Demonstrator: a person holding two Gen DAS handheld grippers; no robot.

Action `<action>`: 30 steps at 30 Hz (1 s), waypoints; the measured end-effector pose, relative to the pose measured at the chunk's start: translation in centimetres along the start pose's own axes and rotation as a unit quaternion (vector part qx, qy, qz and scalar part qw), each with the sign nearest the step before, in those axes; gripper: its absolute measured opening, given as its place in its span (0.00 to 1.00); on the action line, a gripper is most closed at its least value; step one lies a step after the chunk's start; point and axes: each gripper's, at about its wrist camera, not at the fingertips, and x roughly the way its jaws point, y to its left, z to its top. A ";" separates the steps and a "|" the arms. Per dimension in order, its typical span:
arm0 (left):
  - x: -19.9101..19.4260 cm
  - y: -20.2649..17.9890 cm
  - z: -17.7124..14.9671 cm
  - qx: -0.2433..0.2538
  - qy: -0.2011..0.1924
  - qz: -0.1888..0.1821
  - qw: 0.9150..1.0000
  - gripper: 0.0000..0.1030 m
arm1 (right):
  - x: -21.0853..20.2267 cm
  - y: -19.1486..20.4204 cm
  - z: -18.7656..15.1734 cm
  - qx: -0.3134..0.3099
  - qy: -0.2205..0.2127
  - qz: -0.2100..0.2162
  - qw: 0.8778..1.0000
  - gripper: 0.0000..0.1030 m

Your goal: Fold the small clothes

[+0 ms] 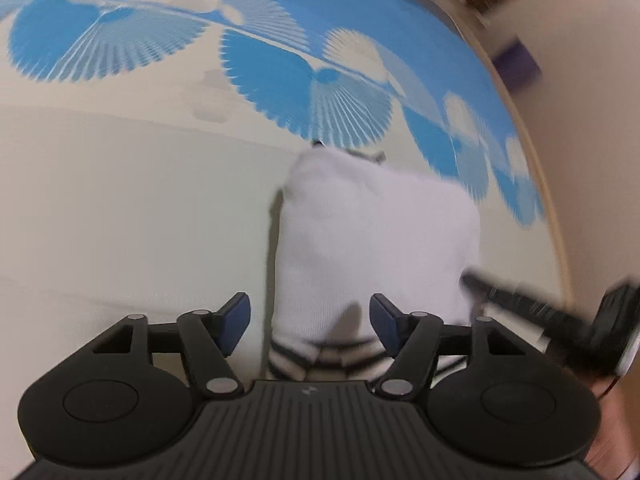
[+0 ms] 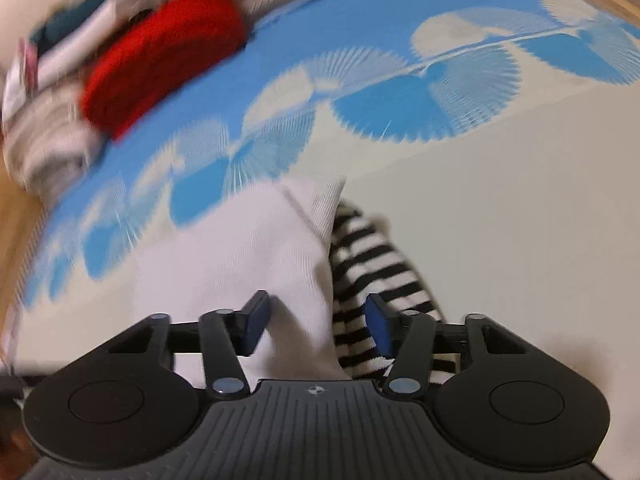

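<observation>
The white garment (image 1: 376, 232) lay folded over its striped part (image 2: 372, 264) on the bedspread (image 1: 120, 208); both the left gripper (image 1: 310, 324) and right gripper (image 2: 316, 320) stood open, holding nothing, so this fold looked done, with a pile (image 2: 120, 60) probably left

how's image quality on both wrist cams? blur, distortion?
Left wrist: the blue patterned cloth and the other tongs are smeared, the white garment soft. Right wrist: heavier smear on the red item; the striped piece stays readable. Both: fisheye bends the edges.
</observation>
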 end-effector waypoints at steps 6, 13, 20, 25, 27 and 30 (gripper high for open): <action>1.9 1.1 1.7 -0.068 0.014 -0.025 0.997 0.77 | -1.9 -1.4 0.9 0.043 -0.066 -0.028 0.996 0.02; 5.8 2.5 2.0 -0.117 0.032 -0.031 0.992 0.84 | 0.9 -2.5 0.1 0.042 0.012 -0.097 0.994 0.22; 7.7 3.6 2.4 -0.154 0.035 -0.071 0.985 0.85 | 0.1 -4.4 -0.1 0.096 -0.003 -0.065 0.993 0.66; 9.3 3.7 2.2 -0.168 0.039 -0.084 0.981 0.87 | 2.4 -4.3 -1.3 0.066 0.058 -0.062 0.994 0.67; 9.6 3.4 2.2 -0.172 0.039 -0.096 0.980 0.78 | 2.4 -4.6 -1.3 0.080 0.057 -0.054 0.994 0.63; 9.6 2.5 2.1 -0.152 0.034 -0.108 0.982 0.58 | 2.1 -4.7 -1.6 0.101 0.051 -0.012 0.994 0.20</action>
